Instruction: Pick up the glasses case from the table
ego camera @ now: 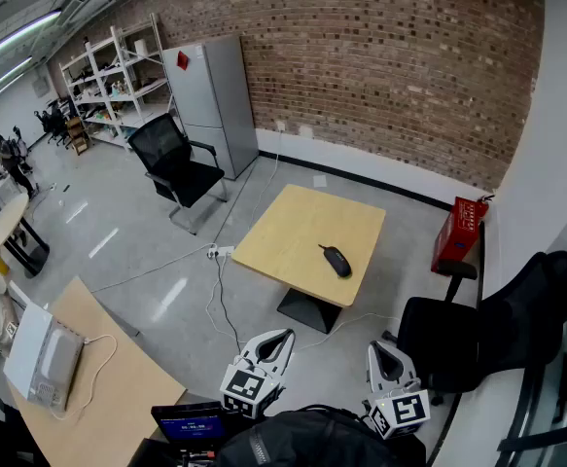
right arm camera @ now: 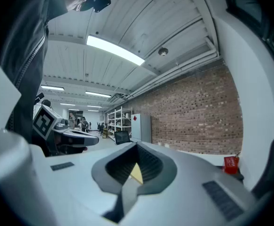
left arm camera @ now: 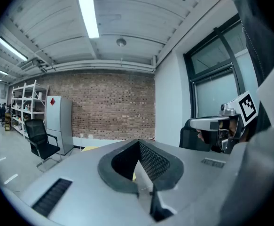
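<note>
The dark oval glasses case (ego camera: 336, 261) lies near the right front edge of a small light-wood table (ego camera: 293, 227), well ahead of both grippers. My left gripper (ego camera: 281, 338) and right gripper (ego camera: 379, 348) are held low near my body, side by side, far short of the table. In the left gripper view the left gripper (left arm camera: 144, 185) has its jaws together with nothing between them. The right gripper (right arm camera: 127, 188) looks the same in its own view, and a sliver of the table (right arm camera: 137, 173) shows through the notch. The case appears in neither gripper view.
A black office chair (ego camera: 176, 163) and a grey cabinet (ego camera: 210, 100) stand beyond the table on the left. A red box (ego camera: 458, 232) sits by the right wall, with a black chair (ego camera: 463, 339) nearer. A power strip (ego camera: 220, 251) with cables lies on the floor. A wooden desk (ego camera: 98, 387) is at lower left.
</note>
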The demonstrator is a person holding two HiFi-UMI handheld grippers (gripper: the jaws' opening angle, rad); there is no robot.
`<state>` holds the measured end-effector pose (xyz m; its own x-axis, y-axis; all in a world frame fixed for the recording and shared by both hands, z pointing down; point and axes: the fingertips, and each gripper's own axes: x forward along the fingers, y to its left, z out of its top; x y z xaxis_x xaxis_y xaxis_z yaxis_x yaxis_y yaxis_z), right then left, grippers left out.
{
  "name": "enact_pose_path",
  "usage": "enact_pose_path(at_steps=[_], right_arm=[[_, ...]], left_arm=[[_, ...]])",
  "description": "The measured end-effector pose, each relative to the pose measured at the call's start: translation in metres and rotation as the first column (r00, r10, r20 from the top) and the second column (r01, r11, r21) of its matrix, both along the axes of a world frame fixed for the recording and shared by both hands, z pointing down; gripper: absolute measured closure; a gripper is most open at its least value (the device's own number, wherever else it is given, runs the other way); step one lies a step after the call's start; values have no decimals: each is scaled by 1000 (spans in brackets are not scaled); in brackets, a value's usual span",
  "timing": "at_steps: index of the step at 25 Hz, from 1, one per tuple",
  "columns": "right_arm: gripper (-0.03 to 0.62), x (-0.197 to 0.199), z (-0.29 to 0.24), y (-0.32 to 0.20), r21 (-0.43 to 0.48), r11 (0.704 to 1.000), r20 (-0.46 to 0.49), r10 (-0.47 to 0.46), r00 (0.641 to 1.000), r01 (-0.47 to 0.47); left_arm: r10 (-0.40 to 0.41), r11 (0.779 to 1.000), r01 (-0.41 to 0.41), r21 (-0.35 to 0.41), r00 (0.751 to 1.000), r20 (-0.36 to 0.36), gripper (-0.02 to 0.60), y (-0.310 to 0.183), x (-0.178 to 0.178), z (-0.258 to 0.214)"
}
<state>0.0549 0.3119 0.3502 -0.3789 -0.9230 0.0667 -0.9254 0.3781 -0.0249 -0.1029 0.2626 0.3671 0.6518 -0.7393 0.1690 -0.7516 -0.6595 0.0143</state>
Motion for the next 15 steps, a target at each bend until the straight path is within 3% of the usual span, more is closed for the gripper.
enact_pose_path(at_steps=[15], right_arm=[[589, -2, 15, 22, -42, 998, 9, -42, 999, 42]], left_arm=[[23, 999, -23, -44, 1000, 15, 581, 22, 9, 12]])
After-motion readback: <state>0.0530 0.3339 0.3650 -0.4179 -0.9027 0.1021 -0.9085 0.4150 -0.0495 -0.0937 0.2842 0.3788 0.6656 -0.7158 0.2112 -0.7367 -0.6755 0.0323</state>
